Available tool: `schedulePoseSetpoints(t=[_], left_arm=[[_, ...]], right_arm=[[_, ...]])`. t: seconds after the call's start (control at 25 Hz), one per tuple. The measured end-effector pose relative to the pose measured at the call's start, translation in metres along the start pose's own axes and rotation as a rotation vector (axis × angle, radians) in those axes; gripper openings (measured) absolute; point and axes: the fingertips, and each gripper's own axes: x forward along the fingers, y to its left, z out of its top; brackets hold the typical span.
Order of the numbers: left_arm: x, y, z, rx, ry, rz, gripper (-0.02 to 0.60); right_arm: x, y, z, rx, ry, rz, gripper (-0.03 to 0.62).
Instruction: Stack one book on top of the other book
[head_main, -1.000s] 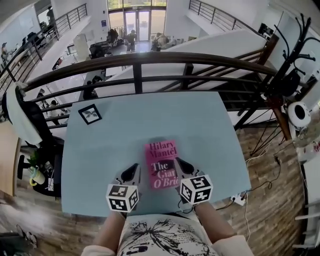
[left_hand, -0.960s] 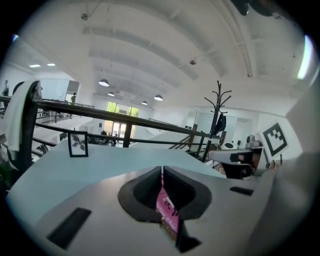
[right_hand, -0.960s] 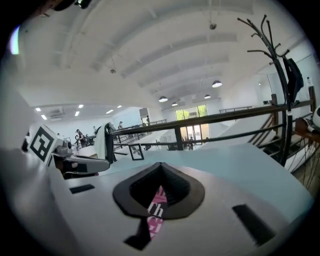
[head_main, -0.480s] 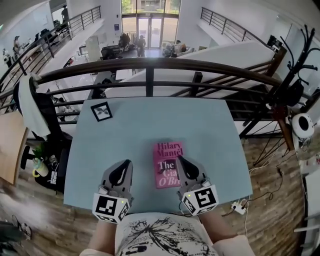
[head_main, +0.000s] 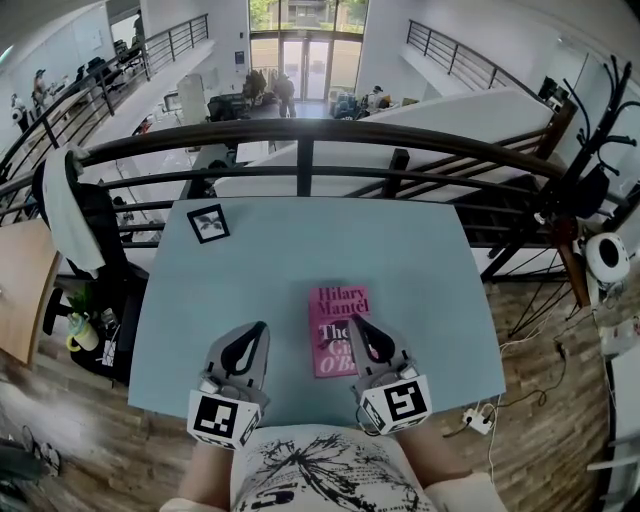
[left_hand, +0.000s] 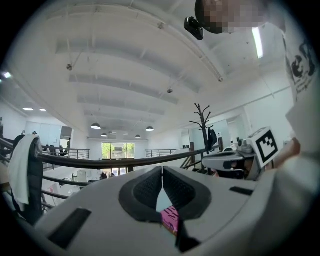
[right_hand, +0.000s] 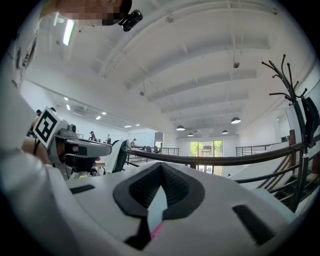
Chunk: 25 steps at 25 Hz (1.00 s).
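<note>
A pink book lies flat on the pale blue table, near its front edge. Only this one cover shows; I cannot tell whether another book lies beneath it. My left gripper hovers to the left of the book, shut and with nothing in it. My right gripper hangs over the book's right edge, also shut and empty. In the left gripper view the jaws meet, with a bit of the pink book below them. A pink sliver shows under the closed right gripper.
A small black-framed picture lies at the table's far left corner. A dark railing runs behind the table, over an open hall. A chair with a white garment stands left, a coat stand right.
Both grippers have drawn back from the book's sides toward me and risen. The book stays flat on the table.
</note>
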Motion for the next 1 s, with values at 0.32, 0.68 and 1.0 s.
schedulePoseSetpoints(t=[0.32,0.68,1.0], left_arm=[[0.005,0.001,-0.006,0.004,0.024,0.004,0.011],[0.011,0.003,-0.01,0.006,0.03,0.005,0.011],[0.01,0.011,-0.012,0.016,0.038,0.025,0.011]], right_arm=[[0.004,0.002,-0.006,-0.029,0.022,0.006,-0.008],[0.008,-0.001,-0.012,-0.013,0.032,-0.007,-0.008],[0.013,0.003,-0.012,-0.042,0.029,0.01,-0.009]])
